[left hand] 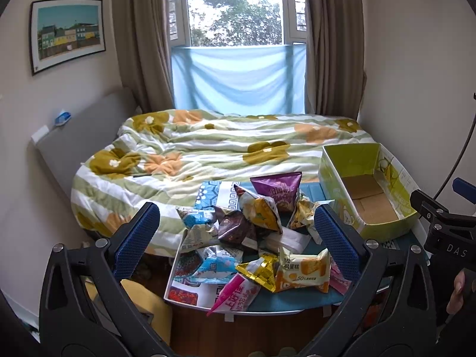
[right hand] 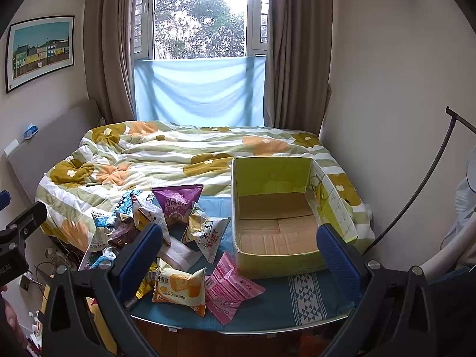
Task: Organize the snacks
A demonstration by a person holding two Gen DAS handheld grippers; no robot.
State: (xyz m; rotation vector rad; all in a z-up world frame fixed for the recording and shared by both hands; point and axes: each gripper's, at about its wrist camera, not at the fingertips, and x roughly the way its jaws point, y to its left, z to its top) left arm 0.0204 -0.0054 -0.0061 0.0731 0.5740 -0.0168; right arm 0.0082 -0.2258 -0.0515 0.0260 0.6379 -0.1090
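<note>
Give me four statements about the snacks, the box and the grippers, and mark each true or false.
1. The green cardboard box holds no snacks. True.
2. The left gripper is shut on a packet. False: it is open and holds nothing.
3. The purple bag lies inside the box. False: it sits in the snack pile beside the box.
4. The right gripper is open. True.

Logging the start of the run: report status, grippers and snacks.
Left gripper open, right gripper open, both empty. Snack pile loose on table; green box empty beside it. Nothing blocking.
</note>
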